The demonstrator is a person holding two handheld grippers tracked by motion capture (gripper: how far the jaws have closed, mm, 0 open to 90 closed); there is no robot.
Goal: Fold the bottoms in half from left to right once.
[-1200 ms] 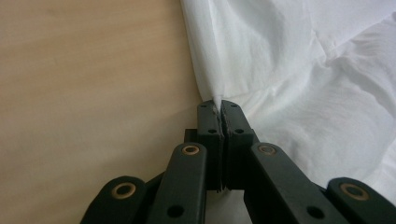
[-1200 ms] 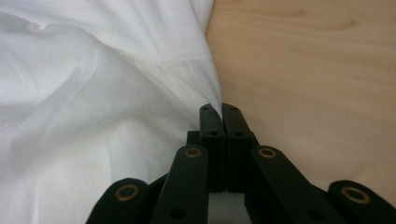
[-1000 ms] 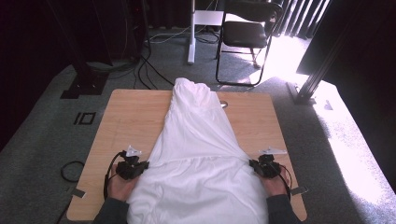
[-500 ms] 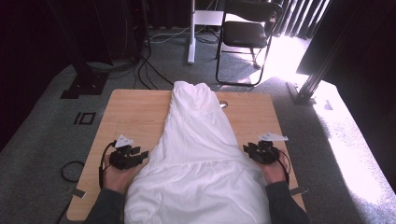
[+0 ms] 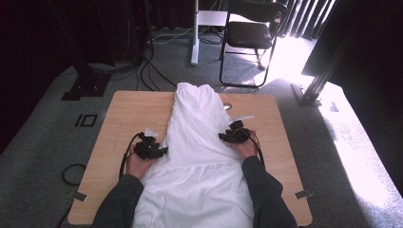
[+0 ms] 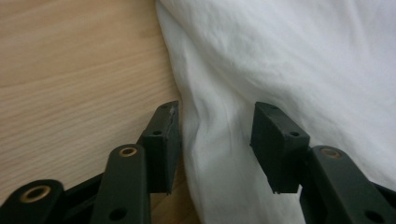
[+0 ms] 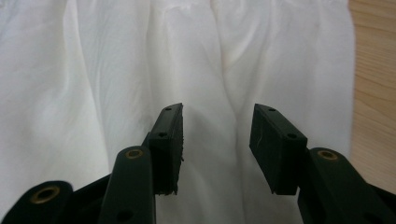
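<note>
- Garment (image 5: 199, 152), white and long, lies lengthwise down the middle of the wooden counter (image 5: 128, 109): its narrow end reaches toward twelve o'clock and its wide gathered part spreads toward six o'clock, spilling over the near edge by the person's sleeves. Laid out flat like this, it seems set for straightening or folding.
- Left gripper (image 5: 159, 151) sits at the cloth's nine o'clock edge, about level with the gathered seam. In the left gripper view its fingers (image 6: 163, 140) stand apart with a raised fold of the garment (image 6: 303, 60) running up between them. One finger is over bare wood and the other over cloth, so the side hem sits in the gap but is not pinched.
- Right gripper (image 5: 228, 135) is at the three o'clock edge, a little farther toward twelve than the left one. In the right gripper view its fingers (image 7: 275, 140) are likewise spread, hovering over soft vertical pleats of the garment (image 7: 93, 70), with a strip of counter (image 7: 373, 84) showing beyond the cloth's edge.
- Both tools straddle opposite side edges at nearly matching heights, probably so the two sides can be taken up together and the cloth kept even.
- Closing on a single layer looks like the tricky part: the fabric is bunched under each gap, and a pinch could catch more folds than intended.
- Chair (image 5: 252, 38) and floor cables (image 5: 142, 66) lie beyond the counter at twelve o'clock, well apart from the work.
</note>
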